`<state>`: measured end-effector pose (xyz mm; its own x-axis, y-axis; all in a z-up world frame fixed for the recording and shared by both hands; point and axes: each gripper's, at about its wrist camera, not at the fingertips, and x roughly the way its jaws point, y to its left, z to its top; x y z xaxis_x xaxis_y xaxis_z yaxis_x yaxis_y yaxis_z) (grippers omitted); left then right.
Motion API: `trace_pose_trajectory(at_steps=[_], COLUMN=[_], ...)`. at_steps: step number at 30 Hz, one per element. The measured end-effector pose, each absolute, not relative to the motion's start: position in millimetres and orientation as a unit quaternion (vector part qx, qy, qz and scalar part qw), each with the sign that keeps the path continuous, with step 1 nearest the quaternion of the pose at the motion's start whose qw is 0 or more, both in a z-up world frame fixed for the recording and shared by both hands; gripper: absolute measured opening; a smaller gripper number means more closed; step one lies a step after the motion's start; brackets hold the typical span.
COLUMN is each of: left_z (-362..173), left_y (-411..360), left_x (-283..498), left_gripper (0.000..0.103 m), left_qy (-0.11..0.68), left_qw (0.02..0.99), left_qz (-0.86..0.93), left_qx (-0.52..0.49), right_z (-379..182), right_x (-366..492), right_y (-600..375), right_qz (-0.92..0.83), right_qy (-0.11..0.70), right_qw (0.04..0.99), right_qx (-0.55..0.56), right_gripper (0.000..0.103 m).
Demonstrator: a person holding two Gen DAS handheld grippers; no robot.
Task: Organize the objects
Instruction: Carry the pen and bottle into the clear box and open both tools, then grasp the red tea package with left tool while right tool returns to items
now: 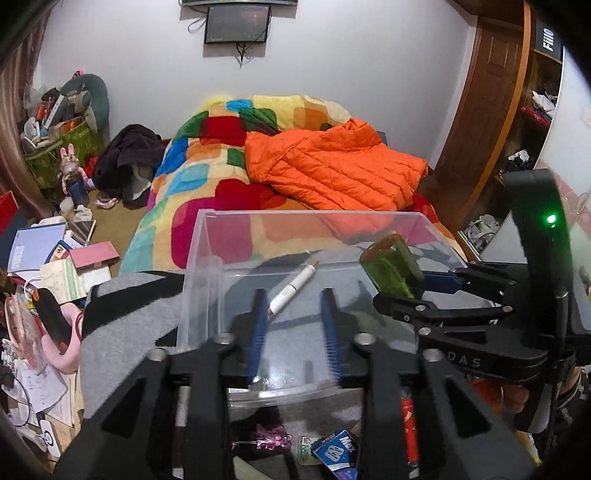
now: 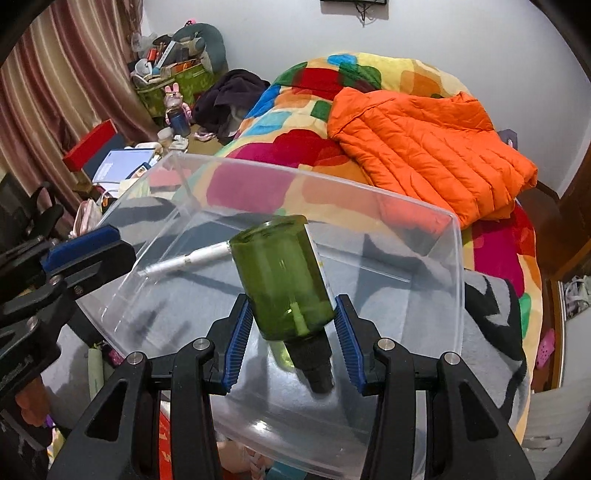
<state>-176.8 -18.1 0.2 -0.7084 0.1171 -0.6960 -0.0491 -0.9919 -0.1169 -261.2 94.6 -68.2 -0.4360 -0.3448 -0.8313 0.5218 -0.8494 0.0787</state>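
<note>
A green bottle (image 2: pixel 282 280) is held in the right gripper (image 2: pixel 293 336) over the clear bin (image 2: pixel 458 258), where a pen (image 1: pixel 293 288) lies below the empty, part-open left gripper (image 1: pixel 293 332); release is judged next

A home bedroom, lived-in and cluttered. A bed (image 1: pixel 229 177) fills the middle under a patchwork blanket (image 2: pixel 295 147), with an orange jacket (image 1: pixel 332 166) lying on it. On the wall beyond the bed hangs a screen (image 1: pixel 236 24). Left of the bed are a curtain (image 2: pixel 55 74), dark clothes (image 1: pixel 125 158), a stuffed bag (image 1: pixel 62 144) and scattered books (image 1: pixel 37 247); right of it, a wooden door (image 1: pixel 484 110).
</note>
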Motion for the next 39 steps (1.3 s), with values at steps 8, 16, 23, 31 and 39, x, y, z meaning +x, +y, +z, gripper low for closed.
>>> trace_pose_trajectory(at_steps=[8,16,23,31,39], left_z=[18,29,13,-21,-27], left_y=[-11,7,40,58,32], left_x=[-155,-116,-79,-55,-41], left_gripper=[0.065,0.072,0.087,0.090,0.090], left_qy=[-0.020,-0.018,0.023,0.022,-0.028], left_qw=[0.037,0.073,0.106,0.112,0.065], left_qz=[0.935,0.937,0.929,0.916,0.918], left_qx=[-0.353,-0.342,-0.353,-0.385,-0.389], right_z=[-53,-16,-24,-67,-75], right_x=[-248,-211,-179,-158,-132], right_y=[103,155,201,214,190], right_qz=[-0.853,-0.887,-0.893,-0.887,-0.874], right_qy=[0.093,0.062,0.042,0.060,0.045], right_qw=[0.252,0.231,0.203,0.168,0.235], right_qx=[0.448,0.394,0.399,0.426,0.423], right_gripper=[0.053,0.067,0.069,0.069,0.069])
